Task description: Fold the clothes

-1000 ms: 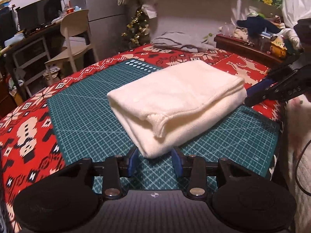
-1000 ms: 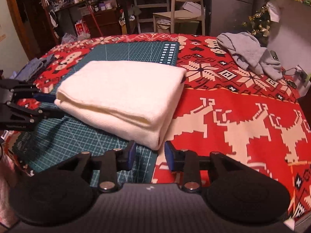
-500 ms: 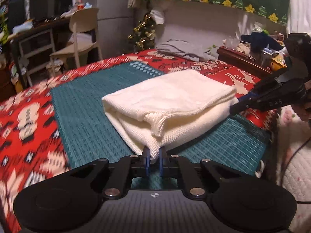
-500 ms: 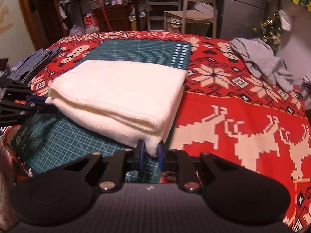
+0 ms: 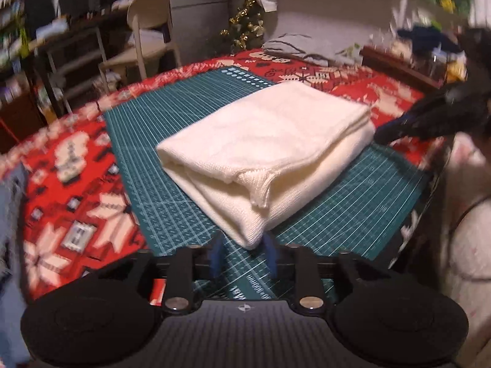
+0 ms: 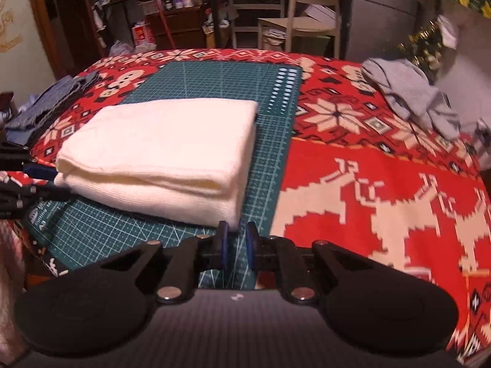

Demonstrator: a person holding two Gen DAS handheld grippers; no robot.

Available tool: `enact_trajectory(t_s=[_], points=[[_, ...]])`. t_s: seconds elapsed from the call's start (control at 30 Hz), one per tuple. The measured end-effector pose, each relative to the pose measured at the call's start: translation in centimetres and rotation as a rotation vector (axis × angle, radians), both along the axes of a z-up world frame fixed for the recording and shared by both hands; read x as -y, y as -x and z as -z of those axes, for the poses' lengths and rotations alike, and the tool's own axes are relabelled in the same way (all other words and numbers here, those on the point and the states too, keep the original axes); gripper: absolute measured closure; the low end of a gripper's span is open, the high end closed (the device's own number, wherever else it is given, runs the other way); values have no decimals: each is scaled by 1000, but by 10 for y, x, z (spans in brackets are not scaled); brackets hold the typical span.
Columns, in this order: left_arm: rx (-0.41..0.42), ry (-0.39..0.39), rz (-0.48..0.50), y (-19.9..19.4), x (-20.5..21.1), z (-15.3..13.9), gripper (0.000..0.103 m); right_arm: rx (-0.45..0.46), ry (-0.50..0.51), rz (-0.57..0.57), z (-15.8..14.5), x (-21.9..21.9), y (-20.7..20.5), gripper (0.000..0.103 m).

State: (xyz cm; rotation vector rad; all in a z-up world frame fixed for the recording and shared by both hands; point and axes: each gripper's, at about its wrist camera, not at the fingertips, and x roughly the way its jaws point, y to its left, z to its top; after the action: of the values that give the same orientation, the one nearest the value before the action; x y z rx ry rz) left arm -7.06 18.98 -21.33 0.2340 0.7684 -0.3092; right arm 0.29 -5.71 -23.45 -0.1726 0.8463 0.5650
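A folded cream cloth (image 5: pixel 260 141) (image 6: pixel 165 147) lies on the green cutting mat (image 5: pixel 172 116) (image 6: pixel 214 79). My left gripper (image 5: pixel 242 254) is open, its blue pads either side of the cloth's near corner without pinching it. Seen from the right wrist, the left gripper (image 6: pixel 46 182) stands spread at the cloth's left corner. My right gripper (image 6: pixel 237 239) is nearly closed, its fingertips nipping the cloth's near right corner. From the left wrist, the right gripper (image 5: pixel 399 128) touches the cloth's far right corner.
The mat sits on a red patterned tablecloth (image 6: pixel 383 199). A crumpled grey garment (image 6: pixel 411 92) (image 5: pixel 294 46) lies at the far side, and blue denim clothes (image 6: pixel 46 104) on the left edge. A chair (image 6: pixel 307 9) stands behind the table. A person's pale sleeve (image 5: pixel 466 230) is at the right.
Both grippers closed on the cloth's near corners and dragged it fully onto the mat. The left gripper has since opened; the right stays closed.
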Motion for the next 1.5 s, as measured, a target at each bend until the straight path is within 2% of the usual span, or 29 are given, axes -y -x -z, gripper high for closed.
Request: enact_trajectory(t_s=[0.03, 0.1, 0.2, 0.27, 0.37, 0.4, 0.43, 0.47, 0.5, 0.57, 0.6, 0.63, 0.77, 0.93, 1.0, 1.13, 1.23, 1.27, 1.43, 1.5], points=[[27, -6, 3, 3, 1, -4, 65, 2, -9, 6, -2, 3, 2, 85], [81, -18, 9, 8, 2, -12, 55, 47, -6, -14, -13, 1, 8, 82], [162, -36, 18, 16, 4, -24, 49, 114, -2, -43, -29, -1, 16, 75], [198, -49, 26, 18, 7, -29, 48, 142, 2, -57, -37, -6, 18, 74], [205, -80, 48, 11, 18, -25, 48, 142, -2, -57, -37, -13, 14, 75], [211, -90, 57, 9, 22, -22, 48, 140, -4, -56, -36, -16, 12, 81], [213, -93, 63, 7, 25, -20, 49, 140, -15, -55, -36, -17, 10, 91], [212, -93, 68, 4, 27, -18, 51, 140, -27, -54, -35, -18, 8, 93], [211, -94, 79, 3, 29, -16, 58, 139, -38, -52, -35, -20, 6, 93], [214, -128, 98, 2, 32, -13, 65, 123, -64, -26, -32, -20, -1, 93], [216, -147, 106, 2, 34, -11, 77, 112, -74, -15, -30, -20, -5, 93], [213, -165, 110, 2, 33, -10, 82, 100, -69, -11, -28, -20, -7, 93], [179, -122, 114, 5, 21, -10, 84, 52, -64, -14, -19, -16, -8, 93], [169, -146, 120, 10, 22, -10, 84, 0, -89, 2, -14, -5, -7, 93], [145, -143, 113, 11, 20, -8, 90, -7, -83, 4, -12, -3, -5, 93], [115, -145, 93, 17, 16, -7, 91, -13, -122, 14, -14, 3, -3, 92], [90, -24, 46, 17, 3, -19, 89, -17, -188, 31, -21, 9, -3, 92], [84, 38, 20, 15, -4, -23, 89, -19, -207, 39, -23, 11, -4, 92], [14, 430, -175, -10, -50, -33, 85, -24, -249, 73, -29, 16, -11, 92], [-65, 606, -257, -25, -67, -23, 87, -31, -257, 95, -28, 16, -15, 91]])
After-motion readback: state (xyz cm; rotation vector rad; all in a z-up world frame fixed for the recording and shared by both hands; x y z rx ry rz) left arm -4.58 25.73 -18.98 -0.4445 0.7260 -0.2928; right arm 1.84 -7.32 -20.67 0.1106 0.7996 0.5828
